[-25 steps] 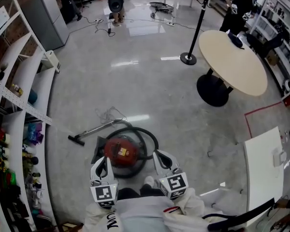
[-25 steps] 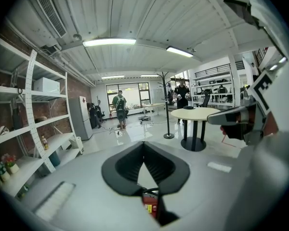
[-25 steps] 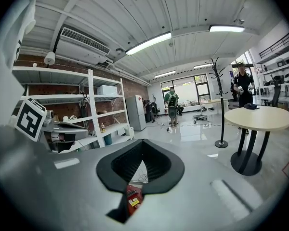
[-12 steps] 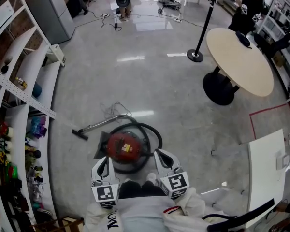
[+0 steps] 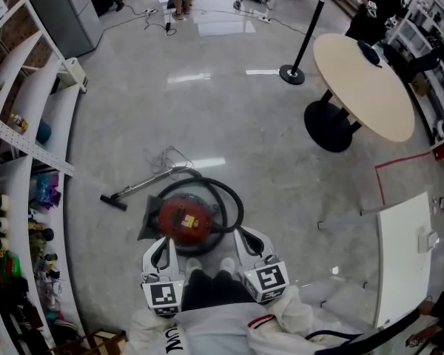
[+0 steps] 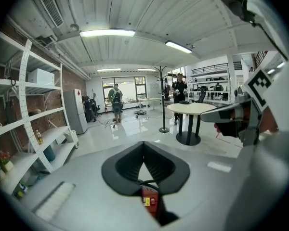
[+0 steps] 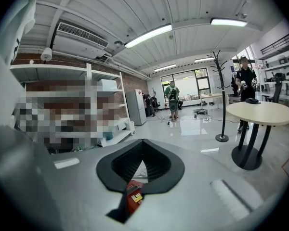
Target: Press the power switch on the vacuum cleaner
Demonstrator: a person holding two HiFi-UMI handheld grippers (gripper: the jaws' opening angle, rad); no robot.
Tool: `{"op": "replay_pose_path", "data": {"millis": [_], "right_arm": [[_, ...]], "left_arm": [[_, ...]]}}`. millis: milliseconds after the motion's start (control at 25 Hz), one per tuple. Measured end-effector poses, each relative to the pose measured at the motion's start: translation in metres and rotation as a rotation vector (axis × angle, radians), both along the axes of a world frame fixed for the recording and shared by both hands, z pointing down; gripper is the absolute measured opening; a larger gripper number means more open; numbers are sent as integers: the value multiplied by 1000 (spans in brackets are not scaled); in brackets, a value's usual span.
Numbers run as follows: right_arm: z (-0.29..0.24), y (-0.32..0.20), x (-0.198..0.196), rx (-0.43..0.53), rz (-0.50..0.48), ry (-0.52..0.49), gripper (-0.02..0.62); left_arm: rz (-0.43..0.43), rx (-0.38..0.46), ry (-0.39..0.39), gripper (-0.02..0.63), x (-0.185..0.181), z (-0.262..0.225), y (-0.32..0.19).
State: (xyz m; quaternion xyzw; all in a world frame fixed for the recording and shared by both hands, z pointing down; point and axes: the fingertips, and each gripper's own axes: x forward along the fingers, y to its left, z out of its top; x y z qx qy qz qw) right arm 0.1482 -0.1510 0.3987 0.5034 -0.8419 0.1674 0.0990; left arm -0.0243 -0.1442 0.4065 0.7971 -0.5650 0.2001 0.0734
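The red vacuum cleaner point(image 5: 183, 218) sits on the grey floor just ahead of my feet, ringed by its black hose point(image 5: 233, 202). Its metal wand point(image 5: 144, 186) runs left to a floor nozzle point(image 5: 112, 201). My left gripper point(image 5: 163, 244) hovers near the vacuum's near-left side and my right gripper point(image 5: 243, 238) near its near-right side; both are above it and touch nothing. In the left gripper view the left gripper point(image 6: 144, 143) is shut and empty, with the vacuum point(image 6: 149, 201) seen through its jaws. The right gripper point(image 7: 142, 141) is likewise shut and empty over the vacuum point(image 7: 133, 195).
White shelving point(image 5: 29, 146) with small items lines the left side. A round beige table point(image 5: 362, 87) and a stanchion base point(image 5: 291, 74) stand at the far right. A white board point(image 5: 403, 250) lies at the near right, beside red floor tape point(image 5: 399, 165). A loose cord point(image 5: 166, 157) lies beyond the vacuum.
The head view has shifted a little, so the vacuum sits slightly higher and further left in the picture. Both grippers keep the same shut pose in front of the body.
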Motion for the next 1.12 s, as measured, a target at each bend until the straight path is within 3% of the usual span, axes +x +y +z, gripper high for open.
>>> {"op": "replay_pose_path", "data": {"millis": [520,760,1120], "right_arm": [[59,-11,-37,-95,12,21,0],[101,-10,-48,-156,35,25,0],[156,-7,-59,-213,23,65,0]], "left_arm": [[1,-101,35,0,-31,68,-4],[35,-125,94,0,-23,100,-4],[14,-195,144,0,-18,160,4]]}}
